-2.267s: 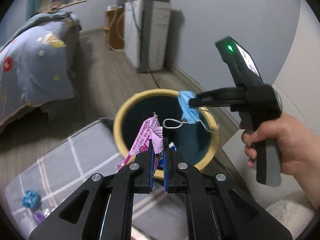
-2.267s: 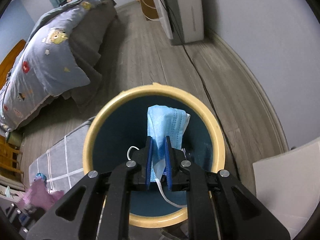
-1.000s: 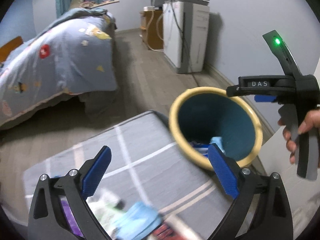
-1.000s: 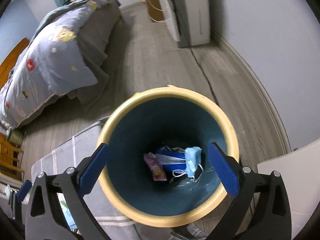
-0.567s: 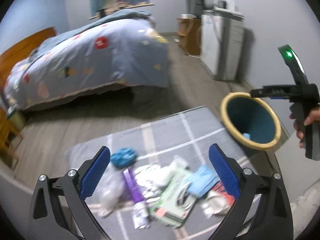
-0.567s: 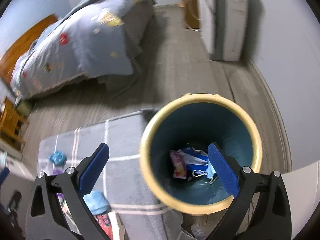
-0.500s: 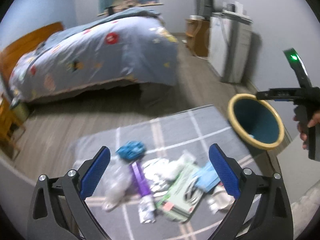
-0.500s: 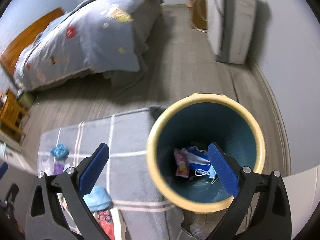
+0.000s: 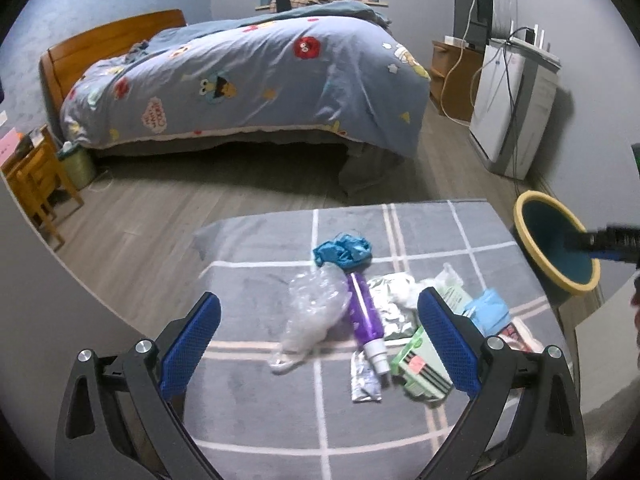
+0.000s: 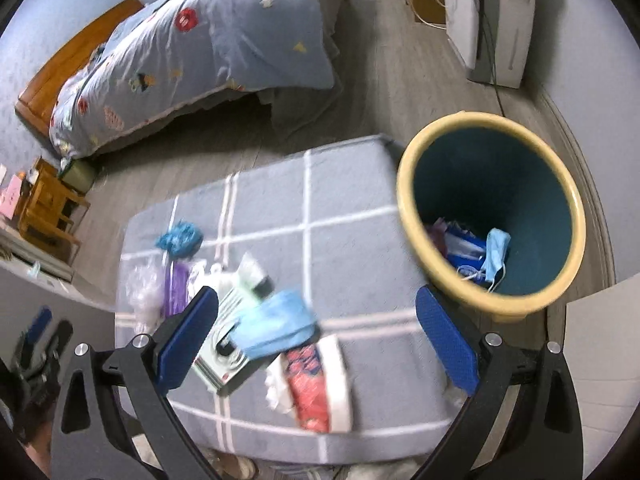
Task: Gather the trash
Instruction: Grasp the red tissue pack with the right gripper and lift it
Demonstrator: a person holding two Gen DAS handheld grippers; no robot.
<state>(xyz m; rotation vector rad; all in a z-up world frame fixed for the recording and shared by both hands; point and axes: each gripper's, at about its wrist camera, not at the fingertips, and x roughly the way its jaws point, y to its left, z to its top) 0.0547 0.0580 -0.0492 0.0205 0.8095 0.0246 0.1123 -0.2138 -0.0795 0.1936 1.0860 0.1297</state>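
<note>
The left tool point(image 9: 318, 340) hung wide open and empty over the grey checked bench point(image 9: 420, 224). From nine o'clock across lay a clear plastic bag point(image 9: 312, 312), a purple tube point(image 9: 364, 316), a green box point(image 9: 420, 360) and a blue face mask point(image 9: 490, 308). The right tool point(image 10: 316, 338) was also spread open, holding nothing. At two o'clock in its view stood the yellow-rimmed bin point(image 10: 408, 184), just beside the bench, with another mask point(image 10: 496, 256) and wrappers inside.

1 bin point(image 10: 408, 184), 1 purple tube point(image 9: 363, 312)
</note>
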